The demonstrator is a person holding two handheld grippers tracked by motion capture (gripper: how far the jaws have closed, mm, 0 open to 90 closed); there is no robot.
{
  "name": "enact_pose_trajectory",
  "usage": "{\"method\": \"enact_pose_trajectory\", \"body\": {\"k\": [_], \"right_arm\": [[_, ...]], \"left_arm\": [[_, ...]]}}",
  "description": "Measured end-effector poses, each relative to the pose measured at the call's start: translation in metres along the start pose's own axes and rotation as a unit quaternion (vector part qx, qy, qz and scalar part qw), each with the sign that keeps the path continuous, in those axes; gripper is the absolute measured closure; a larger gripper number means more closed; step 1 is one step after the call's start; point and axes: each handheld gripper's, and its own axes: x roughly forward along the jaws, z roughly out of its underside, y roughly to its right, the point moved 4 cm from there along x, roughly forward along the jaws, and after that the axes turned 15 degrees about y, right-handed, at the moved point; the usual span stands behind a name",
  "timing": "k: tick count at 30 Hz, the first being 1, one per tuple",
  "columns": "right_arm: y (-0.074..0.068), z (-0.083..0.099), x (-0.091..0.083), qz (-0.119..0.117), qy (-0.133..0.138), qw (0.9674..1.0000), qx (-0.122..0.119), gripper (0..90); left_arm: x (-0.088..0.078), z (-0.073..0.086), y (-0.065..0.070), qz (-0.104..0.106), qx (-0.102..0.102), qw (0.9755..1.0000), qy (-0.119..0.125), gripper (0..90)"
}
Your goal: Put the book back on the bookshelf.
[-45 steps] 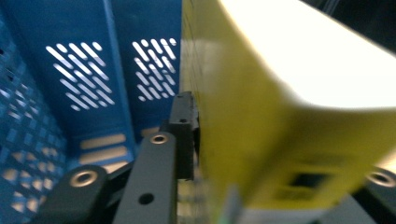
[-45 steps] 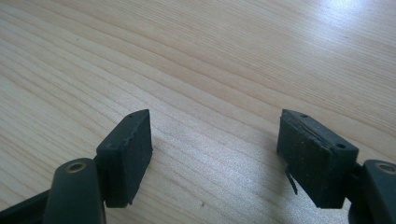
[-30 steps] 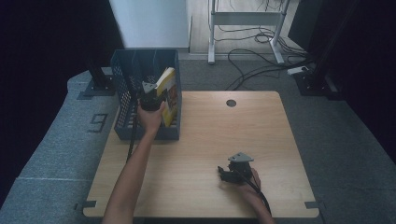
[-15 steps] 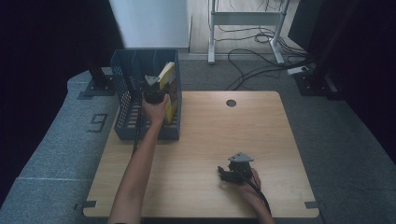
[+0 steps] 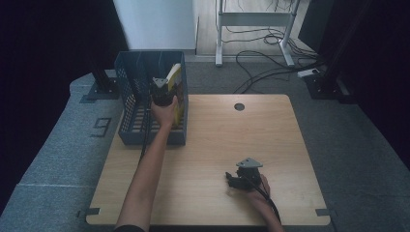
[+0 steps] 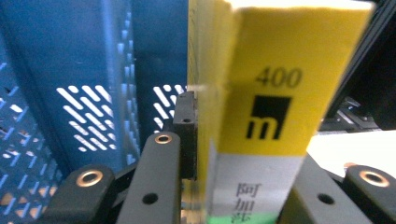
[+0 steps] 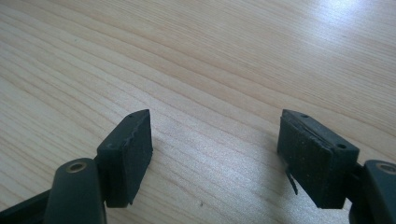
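A basket (image 5: pixel 129 121) sat on the far left corner of the table (image 5: pixel 217 140). A book (image 5: pixel 175 92) stood upright inside the basket, against its right wall. The left gripper (image 5: pixel 162 89) was in the basket too, just left of the book, with its jaws around it. The right gripper (image 5: pixel 237 180) rested on the table, near the front edge, well apart from the basket.

Blue crate (image 5: pixel 130 131) on wooden table (image 5: pixel 217 140)
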Motion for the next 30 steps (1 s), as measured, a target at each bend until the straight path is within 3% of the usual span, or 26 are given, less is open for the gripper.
{"method": "enact_pose_trajectory", "body": {"k": [8, 11, 19, 26, 30], "right_arm": [[0.000, 0.000, 0.000, 0.001, 0.000, 1.0000, -0.001, 26.0], [0.000, 0.000, 0.000, 0.001, 0.000, 1.0000, -0.001, 26.0], [0.000, 0.000, 0.000, 0.002, 0.000, 1.0000, 0.000, 25.9], [0.000, 0.000, 0.000, 0.002, 0.000, 1.0000, -0.001, 26.0], [0.000, 0.000, 0.000, 0.002, -0.001, 1.0000, -0.001, 26.0]], "left_arm": [[-0.006, 0.004, 0.015, 0.015, 0.010, 0.9998, -0.001, 70.4], [-0.008, 0.002, 0.020, 0.009, 0.019, 0.9998, 0.005, 68.9], [-0.016, 0.001, 0.020, 0.024, 0.000, 0.9997, 0.003, 62.7], [-0.029, 0.007, 0.022, 0.036, 0.016, 0.9992, -0.006, 59.8], [-0.035, 0.012, 0.018, 0.034, 0.025, 0.9990, -0.013, 65.4]]}}
